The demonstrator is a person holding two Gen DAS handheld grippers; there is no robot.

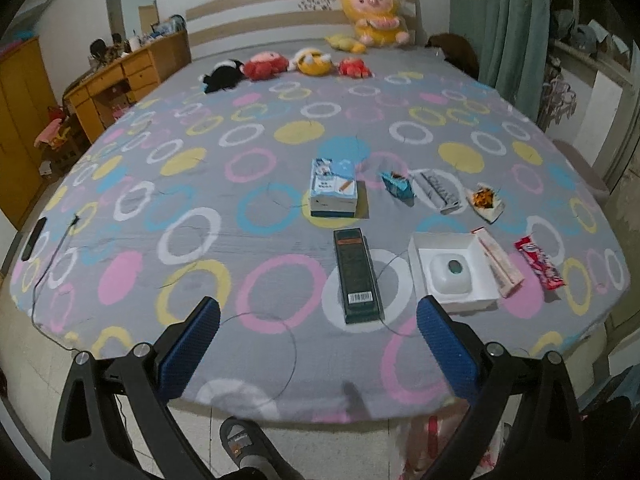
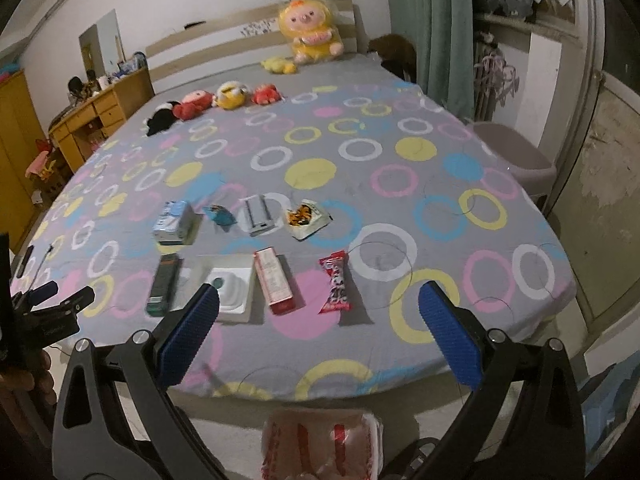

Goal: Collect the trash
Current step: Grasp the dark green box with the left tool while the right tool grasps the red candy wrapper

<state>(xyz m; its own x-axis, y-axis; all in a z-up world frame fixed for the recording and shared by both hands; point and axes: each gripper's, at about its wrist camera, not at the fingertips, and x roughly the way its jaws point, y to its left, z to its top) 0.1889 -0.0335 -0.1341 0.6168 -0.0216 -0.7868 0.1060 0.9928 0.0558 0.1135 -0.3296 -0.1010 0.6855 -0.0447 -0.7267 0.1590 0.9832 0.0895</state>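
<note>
Litter lies in two rows on the bed [image 1: 200, 240]. Near row: a dark green box [image 1: 357, 276] [image 2: 163, 285], an open white box [image 1: 454, 270] [image 2: 231, 288], a pink carton [image 1: 500, 262] [image 2: 275, 282], a red snack wrapper [image 1: 538, 264] [image 2: 336, 283]. Far row: a light blue carton [image 1: 334, 188] [image 2: 173, 223], a teal wrapper [image 1: 398, 185] [image 2: 220, 215], a grey packet [image 1: 438, 191] [image 2: 258, 214], an orange-print wrapper [image 1: 485, 199] [image 2: 304, 218]. My left gripper [image 1: 318, 342] and right gripper [image 2: 318, 330] are open and empty, short of the bed's near edge.
A red-and-white plastic bag [image 2: 320, 446] sits on the floor below the bed edge. Plush toys [image 1: 266, 66] line the far end. A phone [image 1: 34, 238] lies at the bed's left edge. A wooden desk [image 1: 128, 76] stands left, a grey bin [image 2: 516, 156] right.
</note>
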